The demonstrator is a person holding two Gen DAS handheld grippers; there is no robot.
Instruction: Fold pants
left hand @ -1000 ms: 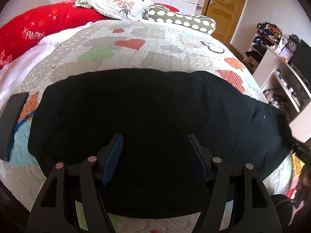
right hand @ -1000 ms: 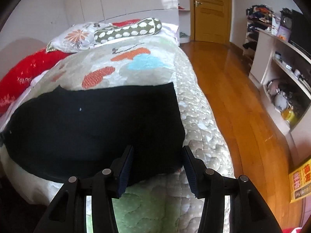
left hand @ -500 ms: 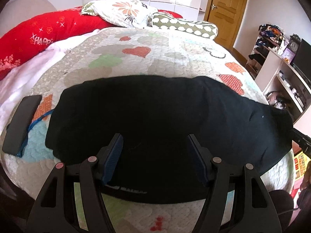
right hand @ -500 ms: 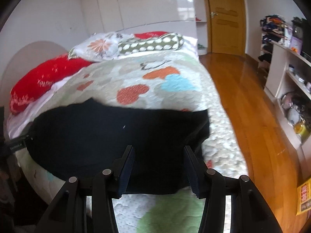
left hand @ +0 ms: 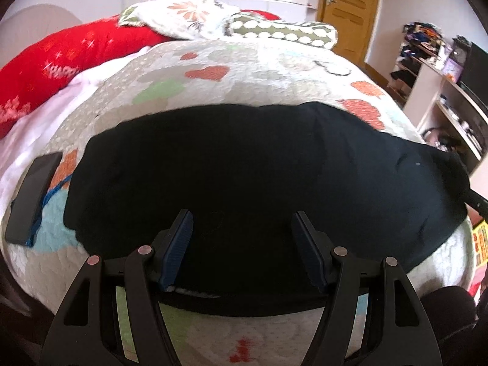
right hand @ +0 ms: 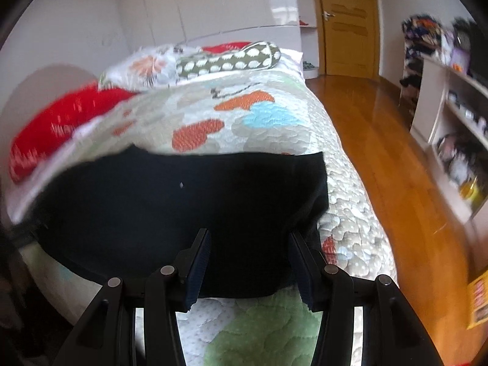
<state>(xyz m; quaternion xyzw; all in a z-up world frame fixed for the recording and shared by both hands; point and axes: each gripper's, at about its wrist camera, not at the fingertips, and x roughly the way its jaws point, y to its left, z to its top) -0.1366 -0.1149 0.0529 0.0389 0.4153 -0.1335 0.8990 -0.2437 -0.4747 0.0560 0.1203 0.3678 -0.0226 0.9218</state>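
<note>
Black pants (left hand: 244, 164) lie flat and lengthwise across the near end of a quilted bed. My left gripper (left hand: 242, 222) is open and empty, its fingers above the pants' near edge around the middle. My right gripper (right hand: 248, 244) is open and empty above the pants (right hand: 183, 201) near their right end, whose straight edge lies close to the bed's right side. In the left wrist view part of the right gripper (left hand: 475, 201) shows beyond the pants' right end.
A black phone (left hand: 33, 198) lies on the quilt (left hand: 244, 73) left of the pants. Pillows (left hand: 189, 21) and a red cushion (left hand: 61, 61) sit at the head. Wooden floor (right hand: 396, 158) and shelves (right hand: 451, 128) are to the right.
Both grippers have drawn back and risen a little from the pants, staying open. The right view has swung back toward the pants' right end. The pants have not moved.
</note>
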